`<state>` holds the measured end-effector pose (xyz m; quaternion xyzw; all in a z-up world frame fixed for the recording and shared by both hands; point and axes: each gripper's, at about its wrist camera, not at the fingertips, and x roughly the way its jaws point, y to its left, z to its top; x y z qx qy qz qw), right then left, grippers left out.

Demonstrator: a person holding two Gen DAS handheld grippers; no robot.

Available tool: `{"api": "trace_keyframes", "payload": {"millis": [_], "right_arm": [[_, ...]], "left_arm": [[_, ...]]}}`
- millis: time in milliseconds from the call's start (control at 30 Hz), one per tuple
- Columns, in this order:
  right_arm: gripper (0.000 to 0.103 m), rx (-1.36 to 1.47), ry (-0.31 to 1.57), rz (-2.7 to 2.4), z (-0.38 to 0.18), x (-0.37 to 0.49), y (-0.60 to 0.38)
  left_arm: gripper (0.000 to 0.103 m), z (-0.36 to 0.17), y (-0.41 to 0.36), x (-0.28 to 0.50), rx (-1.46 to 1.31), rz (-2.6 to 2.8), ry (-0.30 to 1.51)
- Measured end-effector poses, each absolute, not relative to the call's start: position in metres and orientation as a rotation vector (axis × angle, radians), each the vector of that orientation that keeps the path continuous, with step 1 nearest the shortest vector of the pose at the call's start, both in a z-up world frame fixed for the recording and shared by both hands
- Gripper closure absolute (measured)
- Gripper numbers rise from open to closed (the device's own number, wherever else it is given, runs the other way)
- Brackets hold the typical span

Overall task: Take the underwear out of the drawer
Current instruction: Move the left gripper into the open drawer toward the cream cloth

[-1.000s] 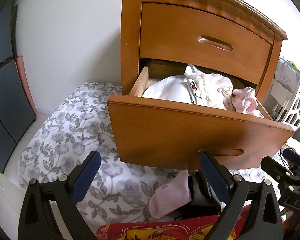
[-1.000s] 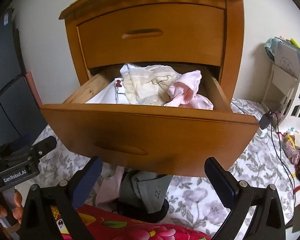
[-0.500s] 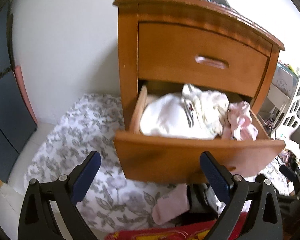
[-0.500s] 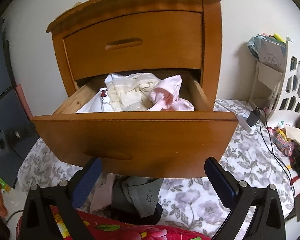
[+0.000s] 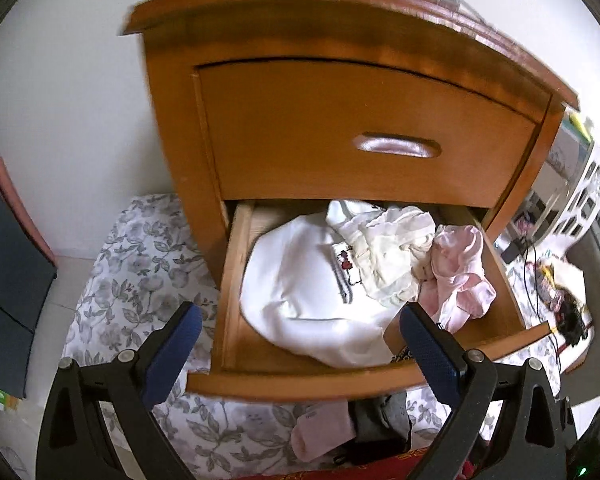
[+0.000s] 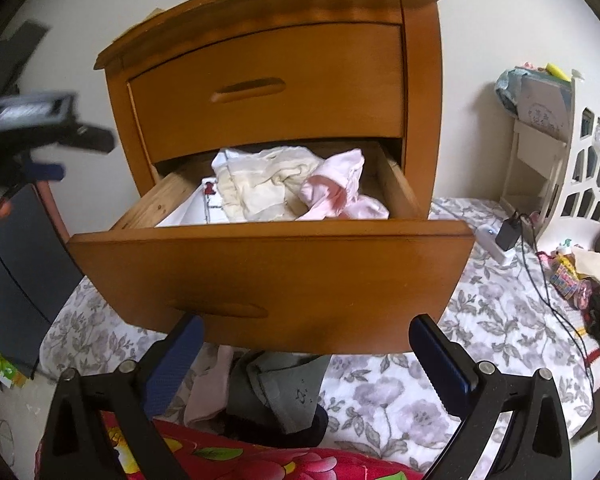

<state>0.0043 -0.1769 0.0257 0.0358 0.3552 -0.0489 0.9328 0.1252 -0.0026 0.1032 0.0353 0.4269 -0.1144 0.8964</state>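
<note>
Our left claw point(image 5: 300, 344) hung spread and empty over the open drawer point(image 5: 236, 280), the right claw point(image 6: 304, 356) spread below its front. The underwear point(image 5: 456, 276) lay crumpled at the drawer's right end; we judged a pinch on its top fold best. Around us: flowered bedding point(image 6: 480, 308), a white wall point(image 5: 80, 120).

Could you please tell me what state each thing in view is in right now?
Lower drawer: pulled open, clothes inside.
Upper drawer: shut.
White garment: lying in the drawer, rumpled.
Cream garment: crumpled on top of the white one.
Pink garment: crumpled at the drawer's right side.
Left gripper: open, empty.
Right gripper: open, empty.
</note>
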Motion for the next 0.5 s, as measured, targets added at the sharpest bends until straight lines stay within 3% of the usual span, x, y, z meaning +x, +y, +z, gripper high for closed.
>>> {"api": "trace_keyframes", "payload": {"millis": [333, 500], "right_arm": [[0.000, 0.104, 0.742, -0.062, 0.023, 0.005, -0.179], [0.000, 0.116, 0.762, -0.049, 0.020, 0.009, -0.180]], "left_arm": [[0.005, 0.087, -0.029, 0.182, 0.013, -0.245, 1.043], [0.010, 0.084, -0.053, 0.198, 0.089, -0.239, 1.046]]}}
